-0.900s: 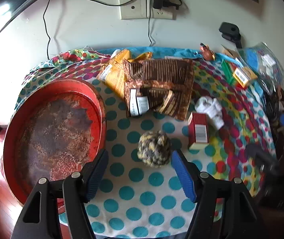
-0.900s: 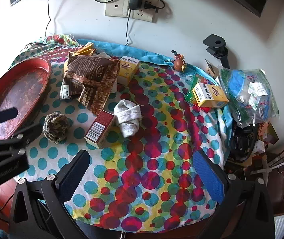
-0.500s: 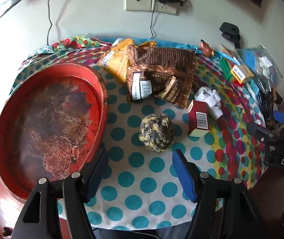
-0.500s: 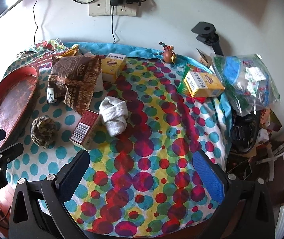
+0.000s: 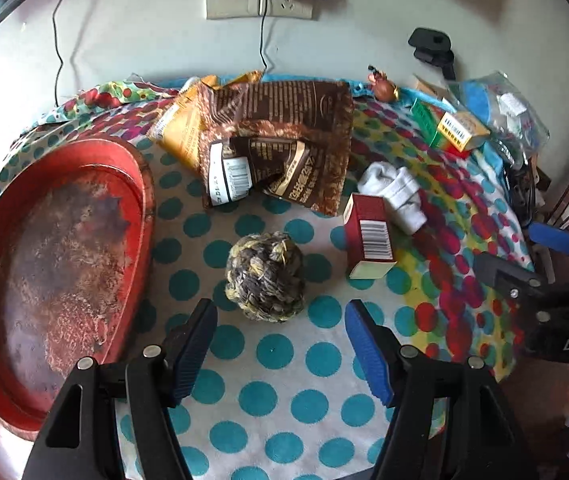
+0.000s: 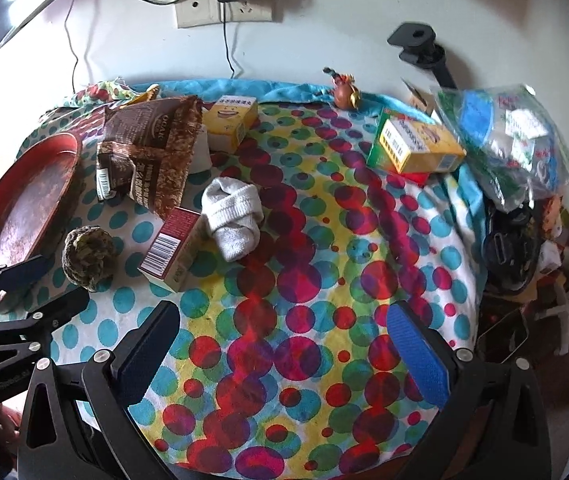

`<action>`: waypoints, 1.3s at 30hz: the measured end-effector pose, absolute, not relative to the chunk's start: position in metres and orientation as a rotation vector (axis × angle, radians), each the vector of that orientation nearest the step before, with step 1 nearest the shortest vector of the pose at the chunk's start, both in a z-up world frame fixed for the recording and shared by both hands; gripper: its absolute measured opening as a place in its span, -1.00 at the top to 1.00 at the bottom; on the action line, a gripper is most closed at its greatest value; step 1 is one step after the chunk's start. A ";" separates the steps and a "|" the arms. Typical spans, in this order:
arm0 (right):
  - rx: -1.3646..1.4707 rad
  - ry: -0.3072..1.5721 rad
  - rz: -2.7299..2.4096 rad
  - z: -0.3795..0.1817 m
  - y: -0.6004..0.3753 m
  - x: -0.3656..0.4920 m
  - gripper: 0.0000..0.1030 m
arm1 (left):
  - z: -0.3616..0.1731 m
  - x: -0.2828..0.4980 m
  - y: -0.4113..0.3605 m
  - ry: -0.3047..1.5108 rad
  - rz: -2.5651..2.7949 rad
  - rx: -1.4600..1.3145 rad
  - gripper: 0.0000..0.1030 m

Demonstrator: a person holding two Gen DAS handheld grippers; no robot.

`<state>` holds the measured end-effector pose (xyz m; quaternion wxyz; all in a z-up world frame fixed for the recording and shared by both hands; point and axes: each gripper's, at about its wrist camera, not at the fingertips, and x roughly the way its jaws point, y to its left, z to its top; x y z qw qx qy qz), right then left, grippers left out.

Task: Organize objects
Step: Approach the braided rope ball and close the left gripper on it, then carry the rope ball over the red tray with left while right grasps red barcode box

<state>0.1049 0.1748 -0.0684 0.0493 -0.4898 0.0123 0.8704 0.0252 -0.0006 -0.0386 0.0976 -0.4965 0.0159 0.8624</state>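
At far left of the left wrist view, a red tray (image 5: 146, 184) sits bare on the spotted bench (image 5: 284, 360). At centre, a rope ball (image 5: 265, 282) lies just ahead of the left tongs (image 5: 280, 340), spread apart. Rightward lie snack bags (image 5: 284, 136), a red box (image 5: 368, 232) and a sock (image 5: 396, 192). The right tongs (image 6: 284, 344) gape, empty. Sorting appears barely begun.

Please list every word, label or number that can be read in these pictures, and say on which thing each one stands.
"DAS" – on the right gripper.
"OCAK" – on the brown snack bag, upside down; its other print is too blurred.
Red box: barcode only, digits too small.
Yellow boxes: print unreadable.
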 end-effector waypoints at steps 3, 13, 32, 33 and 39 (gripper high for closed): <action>-1.500 0.067 2.646 -0.073 0.178 0.104 -1.00 | -0.043 0.022 0.004 0.070 2.551 -1.469 -0.33; -1.528 0.083 2.647 -0.084 0.180 0.104 -1.00 | -0.065 0.003 0.004 0.059 2.604 -1.565 -0.33; -1.530 0.030 2.656 -0.088 0.173 0.102 -1.00 | -0.073 0.000 -0.001 -0.022 2.601 -1.584 0.03; -1.531 0.027 2.655 -0.088 0.172 0.101 -1.00 | -0.071 0.001 -0.001 -0.028 2.597 -1.580 0.03; -1.545 0.072 2.672 -0.088 0.170 0.103 -1.00 | -0.049 0.014 -0.018 -0.114 2.610 -1.547 0.03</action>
